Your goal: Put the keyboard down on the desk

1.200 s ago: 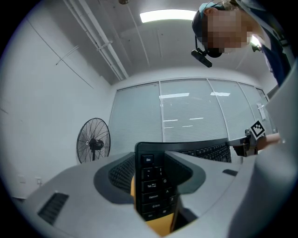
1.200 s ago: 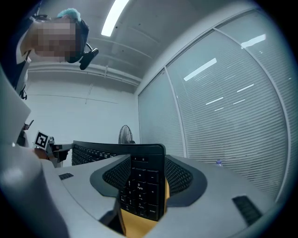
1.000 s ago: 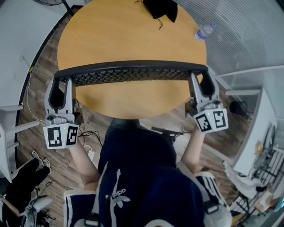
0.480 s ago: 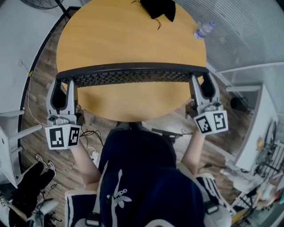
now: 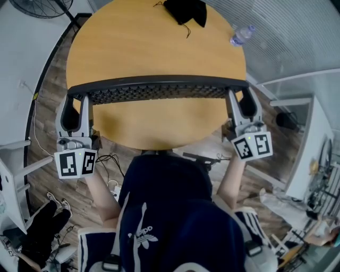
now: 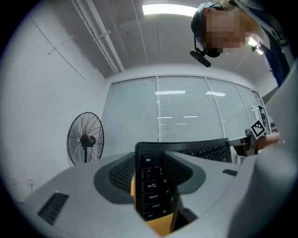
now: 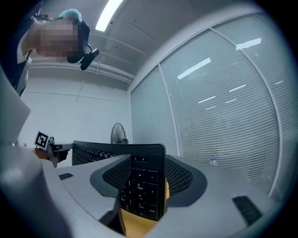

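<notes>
Finding: the keyboard [image 5: 158, 88], black and full-length, is carried by its two short ends across the near half of the round wooden desk [image 5: 154, 45], running left to right in front of the person. The left gripper [image 5: 75, 101] has its jaws closed on the keyboard's left end; its own view shows the Esc and Tab column pinched between the two grey pads. The right gripper [image 5: 240, 99] has its jaws closed on the right end, with the number-pad keys clamped between the pads in its view. Both grippers sit at the desk's near edge, one at either end of the keyboard. The keyboard stands tilted on its long edge, key face turned towards the person. Orange desktop shows just beneath each clamped end; whether the lower edge touches the wood cannot be determined. Also noted: a clear plastic bottle [image 5: 238, 36] lying near the desk's far right rim, a black item [image 5: 186, 10] at the far edge, both well apart from the keyboard, and a pedestal fan [image 6: 85, 138] by the wall.
</notes>
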A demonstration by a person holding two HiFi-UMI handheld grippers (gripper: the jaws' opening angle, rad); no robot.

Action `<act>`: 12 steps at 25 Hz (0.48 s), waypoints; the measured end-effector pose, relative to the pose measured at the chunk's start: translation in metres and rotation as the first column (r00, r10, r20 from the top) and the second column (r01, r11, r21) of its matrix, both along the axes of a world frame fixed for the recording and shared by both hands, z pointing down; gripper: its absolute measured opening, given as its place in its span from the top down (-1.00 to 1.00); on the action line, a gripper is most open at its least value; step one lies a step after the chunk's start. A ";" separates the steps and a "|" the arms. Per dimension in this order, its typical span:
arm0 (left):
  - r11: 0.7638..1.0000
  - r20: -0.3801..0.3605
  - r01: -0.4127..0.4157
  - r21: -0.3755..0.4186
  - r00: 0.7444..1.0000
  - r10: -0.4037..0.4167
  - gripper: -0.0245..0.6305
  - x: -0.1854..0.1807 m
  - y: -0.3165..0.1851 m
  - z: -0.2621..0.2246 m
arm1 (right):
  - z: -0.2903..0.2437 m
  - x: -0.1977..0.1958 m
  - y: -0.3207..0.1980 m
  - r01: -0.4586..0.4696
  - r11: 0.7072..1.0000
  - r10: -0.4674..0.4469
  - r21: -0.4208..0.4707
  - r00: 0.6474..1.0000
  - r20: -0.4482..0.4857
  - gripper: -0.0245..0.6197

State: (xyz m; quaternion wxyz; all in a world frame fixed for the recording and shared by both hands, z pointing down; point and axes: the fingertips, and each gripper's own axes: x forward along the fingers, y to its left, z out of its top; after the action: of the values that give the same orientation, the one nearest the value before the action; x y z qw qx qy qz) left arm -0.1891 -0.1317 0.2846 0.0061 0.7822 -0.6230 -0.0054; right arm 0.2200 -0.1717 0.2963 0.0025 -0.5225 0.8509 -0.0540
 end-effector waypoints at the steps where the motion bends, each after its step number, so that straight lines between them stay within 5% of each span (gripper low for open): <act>1: 1.000 -0.001 -0.001 0.000 1.000 0.001 0.34 -0.001 -0.001 0.000 | 0.000 -0.001 0.000 -0.002 1.000 0.002 0.001 1.000 0.002 0.27; 12: 1.000 -0.013 0.000 -0.003 1.000 0.000 0.34 -0.014 -0.003 0.005 | -0.006 -0.019 -0.003 0.015 1.000 -0.015 -0.005 0.999 -0.042 0.27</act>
State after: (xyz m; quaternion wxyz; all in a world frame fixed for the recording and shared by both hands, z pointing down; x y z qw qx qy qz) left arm -0.2034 -0.1342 0.2894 0.0111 0.7820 -0.6231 -0.0095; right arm 0.2008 -0.1751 0.2903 -0.0169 -0.5171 0.8546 -0.0450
